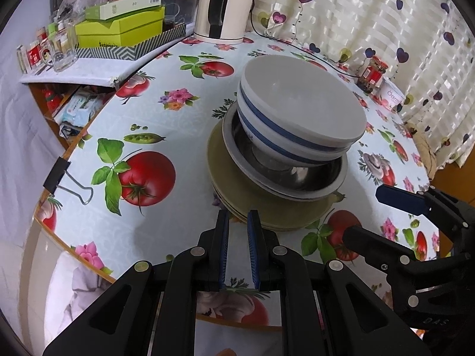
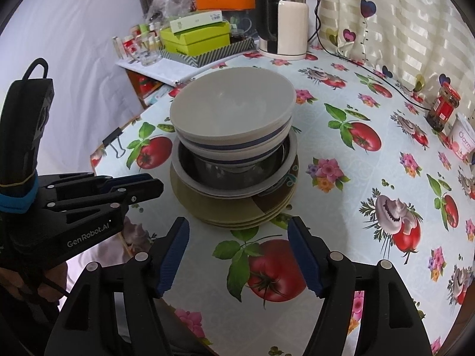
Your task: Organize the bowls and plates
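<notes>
One stack stands on the table. Two white bowls with blue stripes [image 1: 302, 112] [image 2: 231, 109] sit nested on top, in a steel bowl [image 1: 299, 175] [image 2: 219, 172], on several olive plates [image 1: 237, 184] [image 2: 237, 210]. My left gripper [image 1: 239, 216] is just in front of the plates' near rim, its jaws a narrow gap apart and empty; it also shows in the right wrist view [image 2: 148, 184]. My right gripper [image 2: 237, 228] is open and empty, just short of the plates; it also shows in the left wrist view [image 1: 365, 210].
A white kettle [image 1: 222, 6] [image 2: 282, 20] stands at the back. Green boxes [image 1: 118, 26] and glasses [image 1: 62, 50] sit on a side shelf. A red jar [image 2: 443, 106] and a cup [image 2: 461, 139] stand by the curtain. A binder clip [image 1: 59, 175] holds the tablecloth's edge.
</notes>
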`<state>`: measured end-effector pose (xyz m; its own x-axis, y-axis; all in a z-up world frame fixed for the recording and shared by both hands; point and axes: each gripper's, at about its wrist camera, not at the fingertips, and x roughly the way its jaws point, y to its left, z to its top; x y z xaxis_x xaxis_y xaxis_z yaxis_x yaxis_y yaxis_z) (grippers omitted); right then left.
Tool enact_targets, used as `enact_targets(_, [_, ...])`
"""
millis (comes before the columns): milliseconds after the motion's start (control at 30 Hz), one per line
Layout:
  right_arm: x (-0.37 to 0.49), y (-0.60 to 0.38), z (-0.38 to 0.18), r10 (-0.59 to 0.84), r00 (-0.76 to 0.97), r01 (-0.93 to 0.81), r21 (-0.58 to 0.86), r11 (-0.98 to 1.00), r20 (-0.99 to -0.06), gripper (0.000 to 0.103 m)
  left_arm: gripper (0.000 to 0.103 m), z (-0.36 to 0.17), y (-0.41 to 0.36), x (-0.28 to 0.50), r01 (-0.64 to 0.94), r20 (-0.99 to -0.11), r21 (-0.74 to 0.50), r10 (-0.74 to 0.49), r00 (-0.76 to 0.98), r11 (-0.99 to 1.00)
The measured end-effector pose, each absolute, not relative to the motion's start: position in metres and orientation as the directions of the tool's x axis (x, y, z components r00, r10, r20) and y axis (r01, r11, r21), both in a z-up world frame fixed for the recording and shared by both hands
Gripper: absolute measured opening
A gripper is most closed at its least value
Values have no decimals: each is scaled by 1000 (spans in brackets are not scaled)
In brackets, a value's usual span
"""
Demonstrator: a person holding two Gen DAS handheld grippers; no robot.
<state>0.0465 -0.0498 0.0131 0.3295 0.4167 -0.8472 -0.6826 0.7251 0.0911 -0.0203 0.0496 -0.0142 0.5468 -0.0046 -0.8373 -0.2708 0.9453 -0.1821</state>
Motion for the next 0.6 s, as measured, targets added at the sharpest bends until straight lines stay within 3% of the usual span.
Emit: enact_targets(600, [44, -49, 6, 418, 320, -687, 95, 720, -850, 71, 13, -16, 44, -18, -269, -843, -139, 29, 537, 953])
